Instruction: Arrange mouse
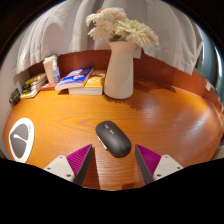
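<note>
The books (80,79) beside the vase (119,70) are too small to read, the vase hides the table's (160,120) rim behind it, and the gripper's (114,163) finger bases are cut off.

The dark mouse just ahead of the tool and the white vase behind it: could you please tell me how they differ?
The mouse is dark grey and lies low and flat on the wooden table; the vase is white and stands tall and upright. The vase holds pale flowers; the mouse carries nothing. The mouse sits just ahead of the open tool; the vase stands well beyond it. Both rest on the same table.
</note>
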The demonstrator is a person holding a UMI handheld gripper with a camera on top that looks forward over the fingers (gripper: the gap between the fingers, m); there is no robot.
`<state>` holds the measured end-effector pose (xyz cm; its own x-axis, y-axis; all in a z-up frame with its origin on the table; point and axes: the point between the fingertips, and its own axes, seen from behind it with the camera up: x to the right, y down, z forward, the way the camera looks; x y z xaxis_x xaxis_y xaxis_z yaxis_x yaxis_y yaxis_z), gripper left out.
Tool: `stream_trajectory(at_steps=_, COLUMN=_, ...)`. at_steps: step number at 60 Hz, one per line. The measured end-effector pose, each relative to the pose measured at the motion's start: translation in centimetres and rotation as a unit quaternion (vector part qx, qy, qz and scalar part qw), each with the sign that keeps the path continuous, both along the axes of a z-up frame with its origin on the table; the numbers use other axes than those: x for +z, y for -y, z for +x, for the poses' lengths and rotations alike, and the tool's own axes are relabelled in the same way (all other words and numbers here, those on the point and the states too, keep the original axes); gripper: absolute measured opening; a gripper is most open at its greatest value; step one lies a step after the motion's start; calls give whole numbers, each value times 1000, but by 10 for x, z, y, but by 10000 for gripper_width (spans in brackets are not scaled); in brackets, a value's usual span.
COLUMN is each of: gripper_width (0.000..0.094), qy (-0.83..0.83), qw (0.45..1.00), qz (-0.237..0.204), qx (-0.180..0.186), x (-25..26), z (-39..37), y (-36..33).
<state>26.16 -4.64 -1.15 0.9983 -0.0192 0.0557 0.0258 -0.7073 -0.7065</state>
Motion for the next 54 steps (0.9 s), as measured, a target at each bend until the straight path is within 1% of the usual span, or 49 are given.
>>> stream_trajectory(at_steps=7, gripper_width=841, qy=-16, qw=1000, qz=-4, qx=3, x=-1, z=11, y=-32)
stream_trajectory(at_steps=13, gripper_width=759, qy=-35, qw=999, qz=-14, qx=2, x=-4, z=14, y=-51)
stream_trajectory(at_steps=17, gripper_width=732, qy=-37, qw=999, qz=-16, qx=2, x=-5, z=16, y=-61)
stream_trajectory(at_steps=22, gripper_width=638, qy=-38, qw=999, qz=-22, qx=7, x=-6, z=15, y=-67)
stream_trajectory(at_steps=24, gripper_width=567, qy=-37, qw=999, qz=-24, qx=7, x=-6, z=15, y=-68)
stream_trajectory(at_steps=26, gripper_width=470, qy=-37, qw=999, qz=-25, qx=7, x=-6, z=15, y=-69)
stream_trajectory(at_steps=29, gripper_width=467, qy=-37, qw=999, qz=-27, qx=1, x=-5, z=15, y=-70)
stream_trajectory(at_steps=34, gripper_width=432, qy=-41, qw=999, qz=-32, qx=-10, x=-6, z=16, y=-70)
stream_trajectory(at_steps=37, gripper_width=394, qy=-40, qw=999, qz=-32, qx=-12, x=-6, z=16, y=-70)
stream_trajectory(at_steps=42, gripper_width=319, qy=-40, qw=999, qz=-31, qx=-4, x=-6, z=15, y=-71)
stream_trajectory(at_steps=44, gripper_width=303, qy=-44, qw=998, qz=-35, qx=-7, x=-6, z=15, y=-70)
stream_trajectory(at_steps=47, gripper_width=303, qy=-43, qw=998, qz=-43, qx=-8, x=-7, z=16, y=-70)
stream_trajectory(at_steps=50, gripper_width=302, qy=-42, qw=998, qz=-49, qx=-19, x=-3, z=17, y=-70)
stream_trajectory(at_steps=54, gripper_width=302, qy=-35, qw=998, qz=-34, qx=-30, x=18, z=15, y=-74)
